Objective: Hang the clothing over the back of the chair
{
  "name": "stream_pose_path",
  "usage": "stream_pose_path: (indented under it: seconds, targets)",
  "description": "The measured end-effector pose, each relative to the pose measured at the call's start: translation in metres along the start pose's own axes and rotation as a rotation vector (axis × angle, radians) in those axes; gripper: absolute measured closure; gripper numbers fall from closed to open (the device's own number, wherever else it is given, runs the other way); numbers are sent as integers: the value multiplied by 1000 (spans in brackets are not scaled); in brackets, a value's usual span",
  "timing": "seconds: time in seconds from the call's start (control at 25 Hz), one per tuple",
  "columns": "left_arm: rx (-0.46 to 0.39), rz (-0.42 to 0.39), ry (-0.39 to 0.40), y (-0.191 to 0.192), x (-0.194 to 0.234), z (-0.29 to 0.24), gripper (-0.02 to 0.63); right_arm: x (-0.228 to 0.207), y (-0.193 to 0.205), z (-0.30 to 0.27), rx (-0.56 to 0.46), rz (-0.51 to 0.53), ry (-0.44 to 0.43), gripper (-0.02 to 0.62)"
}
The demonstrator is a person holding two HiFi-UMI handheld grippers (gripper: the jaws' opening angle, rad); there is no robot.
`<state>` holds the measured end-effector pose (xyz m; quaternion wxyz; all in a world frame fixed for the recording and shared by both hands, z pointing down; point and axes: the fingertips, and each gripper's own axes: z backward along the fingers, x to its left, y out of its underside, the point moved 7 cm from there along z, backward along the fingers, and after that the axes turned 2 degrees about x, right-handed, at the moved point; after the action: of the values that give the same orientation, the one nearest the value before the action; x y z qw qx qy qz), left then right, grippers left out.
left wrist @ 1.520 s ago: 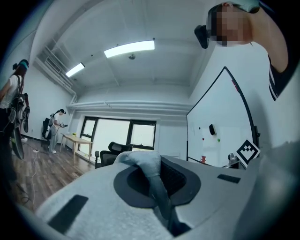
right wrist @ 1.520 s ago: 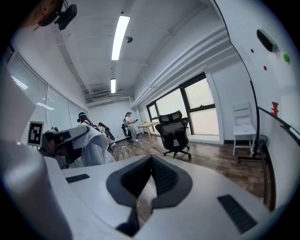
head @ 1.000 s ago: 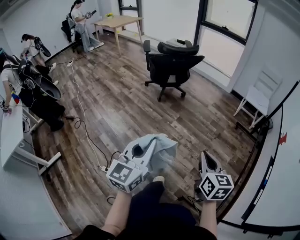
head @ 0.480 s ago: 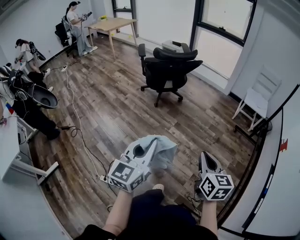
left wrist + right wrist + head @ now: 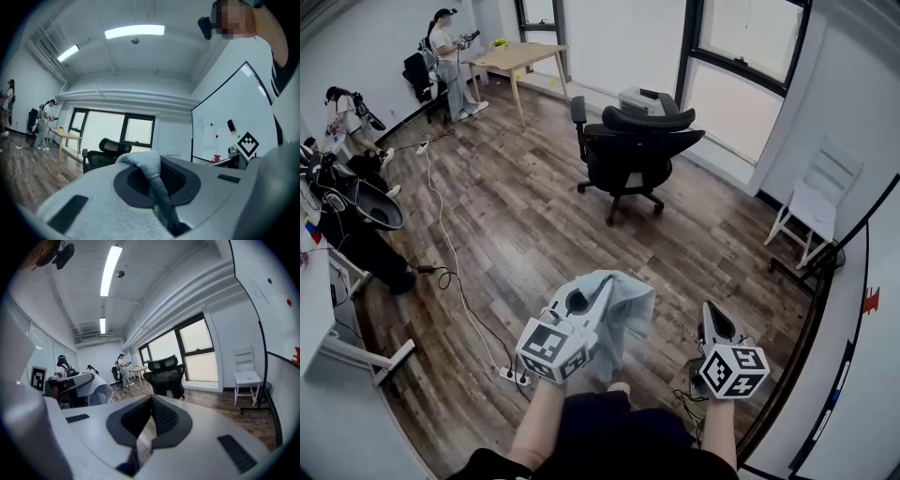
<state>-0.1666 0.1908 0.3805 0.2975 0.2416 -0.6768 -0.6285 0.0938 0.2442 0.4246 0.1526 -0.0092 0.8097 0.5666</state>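
While the head view puts the black mesh office chair (image 5: 637,150) at 12 o'clock, well apart from both grippers, only the left gripper view shows the left gripper (image 5: 603,289) clamped on a fold of the pale blue soft cloth garment (image 5: 140,161). Right gripper view: right gripper (image 5: 151,398) jaws together, nothing between; garment at 9 o'clock.

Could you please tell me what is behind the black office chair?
A pale boxy item stands by the window. The black office chair covers its lower part, so what it is stays unclear.
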Motion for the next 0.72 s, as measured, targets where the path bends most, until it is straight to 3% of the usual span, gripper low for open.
stream_pose_path:
  seconds: [0.72]
  targets:
    - [18,35,-2,4,14,9,598,4,17,-11,66,-27,9,594]
